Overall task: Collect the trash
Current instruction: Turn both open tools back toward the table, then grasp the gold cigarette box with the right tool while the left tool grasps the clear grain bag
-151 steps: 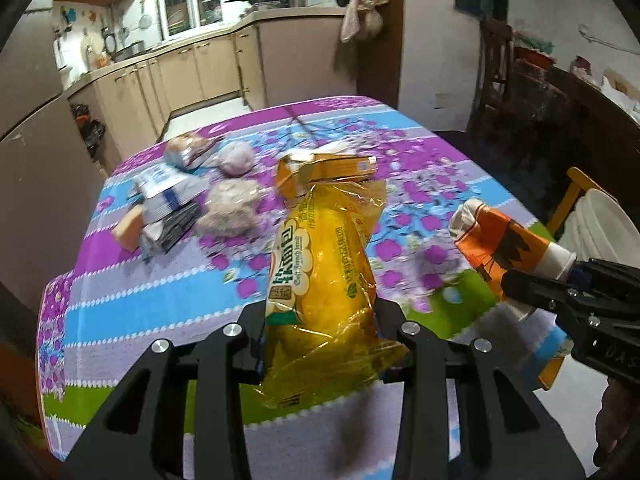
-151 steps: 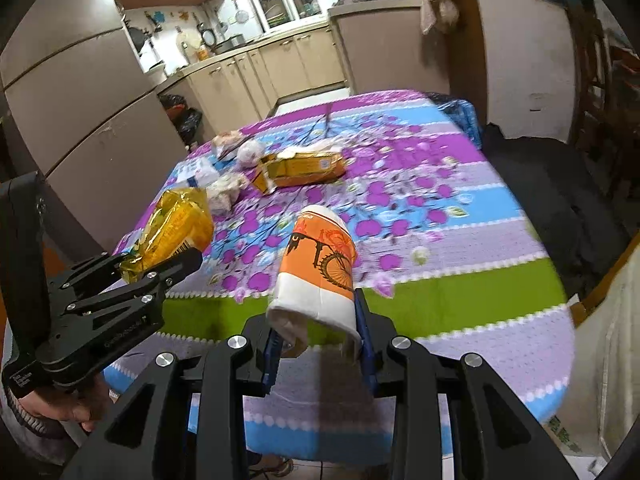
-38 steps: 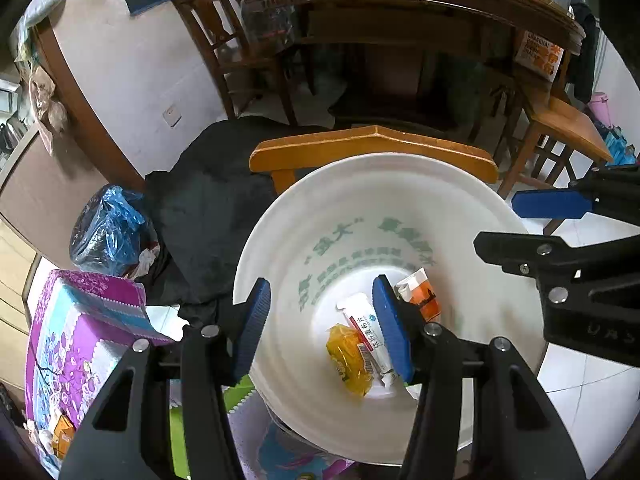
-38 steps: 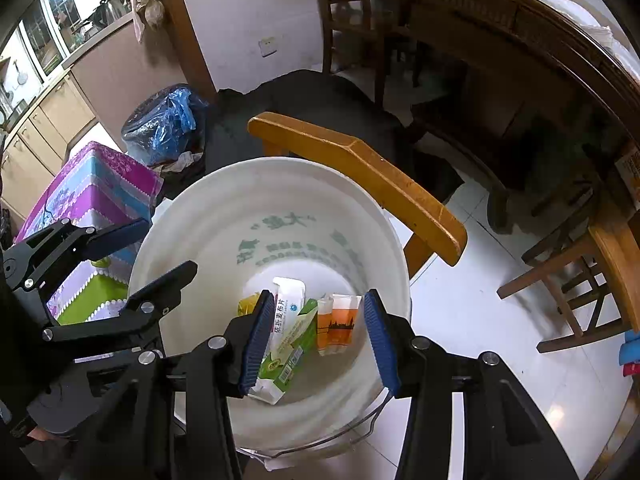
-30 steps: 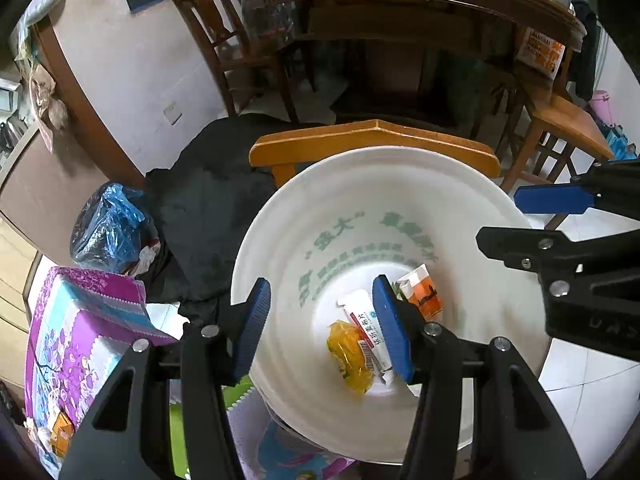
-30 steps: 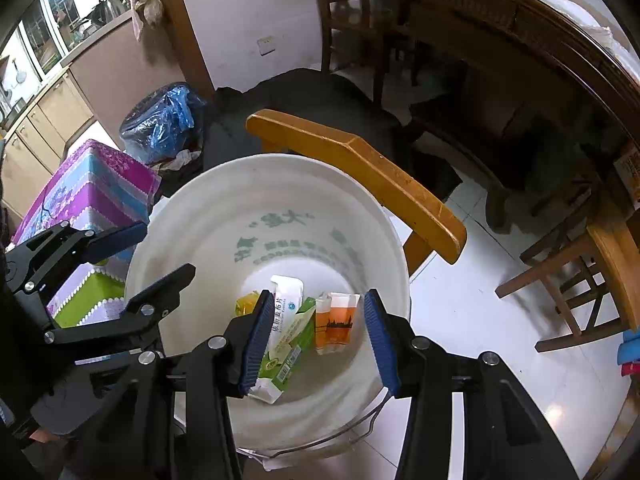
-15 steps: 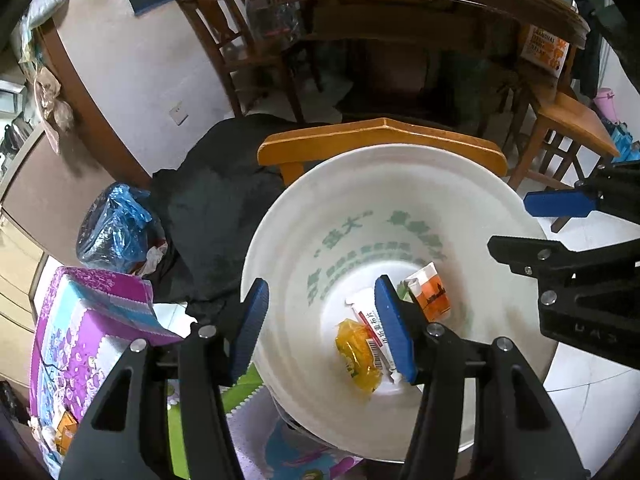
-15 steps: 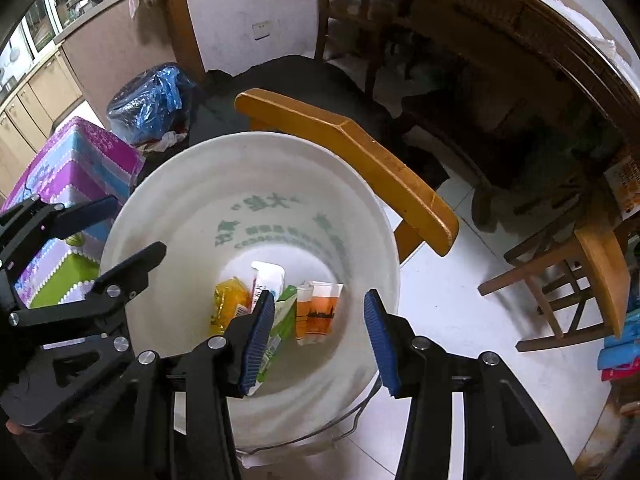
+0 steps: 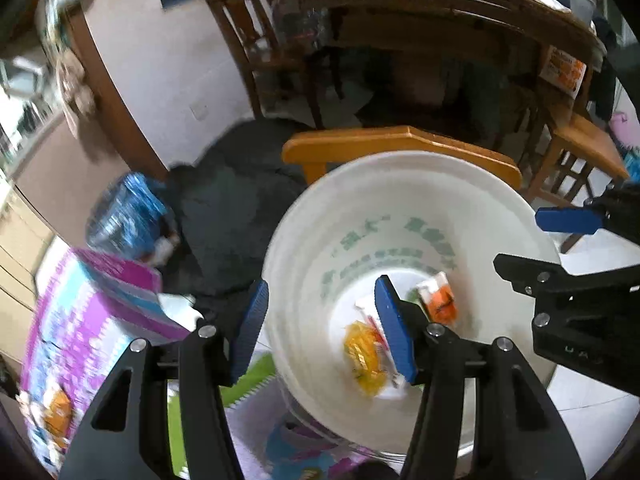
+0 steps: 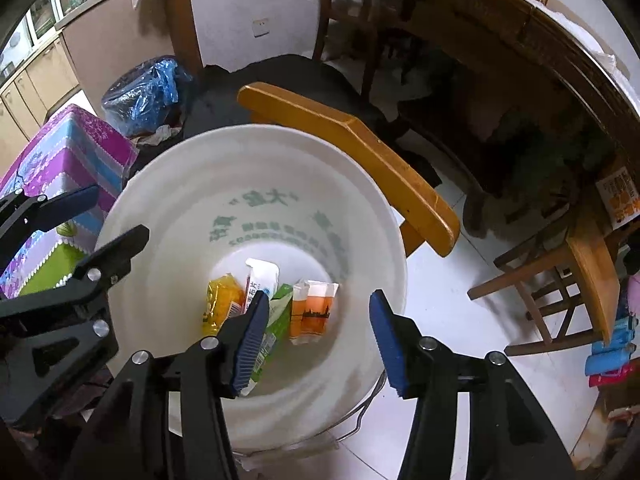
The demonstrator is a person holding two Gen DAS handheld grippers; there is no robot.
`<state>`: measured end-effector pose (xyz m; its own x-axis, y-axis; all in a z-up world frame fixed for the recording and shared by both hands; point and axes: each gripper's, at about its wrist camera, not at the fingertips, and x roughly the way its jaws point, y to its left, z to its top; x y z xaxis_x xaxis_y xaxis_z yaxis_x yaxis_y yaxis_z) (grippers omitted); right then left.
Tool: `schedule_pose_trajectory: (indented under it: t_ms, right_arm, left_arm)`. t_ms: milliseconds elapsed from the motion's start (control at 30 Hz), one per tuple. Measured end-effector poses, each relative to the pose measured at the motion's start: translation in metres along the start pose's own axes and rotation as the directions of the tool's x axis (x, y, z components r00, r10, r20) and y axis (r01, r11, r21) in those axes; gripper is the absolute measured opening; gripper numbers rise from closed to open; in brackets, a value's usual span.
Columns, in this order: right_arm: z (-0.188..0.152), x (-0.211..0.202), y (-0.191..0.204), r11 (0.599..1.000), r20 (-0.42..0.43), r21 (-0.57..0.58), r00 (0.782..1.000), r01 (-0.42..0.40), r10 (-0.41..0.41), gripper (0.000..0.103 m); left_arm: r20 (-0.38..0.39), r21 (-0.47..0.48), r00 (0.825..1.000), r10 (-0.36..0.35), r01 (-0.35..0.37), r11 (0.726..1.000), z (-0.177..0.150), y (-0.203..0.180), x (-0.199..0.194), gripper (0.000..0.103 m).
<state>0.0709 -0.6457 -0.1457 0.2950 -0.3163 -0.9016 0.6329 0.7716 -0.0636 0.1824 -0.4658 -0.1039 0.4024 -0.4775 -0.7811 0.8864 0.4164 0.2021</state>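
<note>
1. Bucket (image 10: 168,216): white, with green print on its inner wall.
2. In the bucket: a yellow bag (image 10: 220,304), a white pack (image 10: 260,276) with red and blue print, a green carton (image 10: 278,316), an orange-and-white cup (image 10: 314,312).
3. Beside the bucket, the tablecloth (image 10: 68,152): purple, blue and green bands with a flower pattern, probably, though blurred in the left view.
4. Behind the bucket, the chair back (image 10: 360,152): orange-brown wood.
5. Beyond the tablecloth, a blue bag (image 10: 140,96).
6. Both grippers: black, with blue pads (image 10: 250,340).
</note>
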Motion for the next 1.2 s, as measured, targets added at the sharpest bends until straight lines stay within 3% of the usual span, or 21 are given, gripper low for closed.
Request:
schedule_pose_trajectory:
  t_ms: [100,233,333,500,633,700,833,900,1067,1133,1200]
  right_arm:
    - [-0.003,-0.012,0.003,1.0,0.048,0.001,0.999,-0.003,0.003,0.053]
    - [-0.007,-0.032,0.017,0.999,0.127,-0.034,0.991,-0.023,0.027,0.053]
    - [-0.011,-0.045,0.037,0.995,0.179,-0.078,0.981,-0.064,0.077,0.053]
    - [-0.015,-0.053,0.082,0.97,0.202,-0.184,0.959,-0.162,0.198,0.053]
    - [-0.015,-0.045,0.141,0.922,0.172,-0.309,0.94,-0.233,0.295,0.053]
    - [-0.014,-0.04,0.172,0.888,0.144,-0.36,0.923,-0.287,0.356,0.054]
    - [-0.014,-0.032,0.251,0.776,0.08,-0.507,0.875,-0.376,0.477,0.059]
    - [-0.014,-0.031,0.289,0.719,0.058,-0.571,0.854,-0.396,0.516,0.062]
    - [-0.005,-0.041,0.388,0.485,-0.021,-0.751,0.751,-0.447,0.66,0.073]
    - [-0.004,-0.045,0.419,0.402,-0.046,-0.808,0.727,-0.431,0.685,0.079]
    - [-0.001,-0.05,0.452,0.336,-0.04,-0.862,0.711,-0.379,0.702,0.08]
  left_arm:
    - [0.074,0.02,0.996,0.058,-0.059,0.998,-0.002,-0.001,-0.018,0.063]
    - [0.116,-0.04,0.988,0.104,-0.1,0.994,-0.014,0.016,-0.037,0.064]
    - [0.127,-0.094,0.986,0.105,-0.093,0.991,-0.031,0.037,-0.051,0.064]
    - [0.097,-0.184,0.981,0.166,-0.146,0.972,-0.086,0.084,-0.073,0.068]
    - [0.013,-0.318,0.975,0.223,-0.207,0.925,-0.144,0.138,-0.085,0.073]
    - [-0.045,-0.401,0.966,0.255,-0.251,0.881,-0.184,0.172,-0.094,0.073]
    - [-0.123,-0.522,0.943,0.308,-0.325,0.789,-0.245,0.224,-0.115,0.074]
    - [-0.16,-0.583,0.926,0.341,-0.368,0.724,-0.278,0.253,-0.129,0.075]
    - [-0.216,-0.701,0.908,0.36,-0.4,0.59,-0.34,0.298,-0.155,0.078]
    - [-0.224,-0.73,0.908,0.354,-0.397,0.557,-0.351,0.306,-0.159,0.079]
    - [-0.22,-0.743,0.909,0.354,-0.392,0.543,-0.356,0.306,-0.162,0.08]
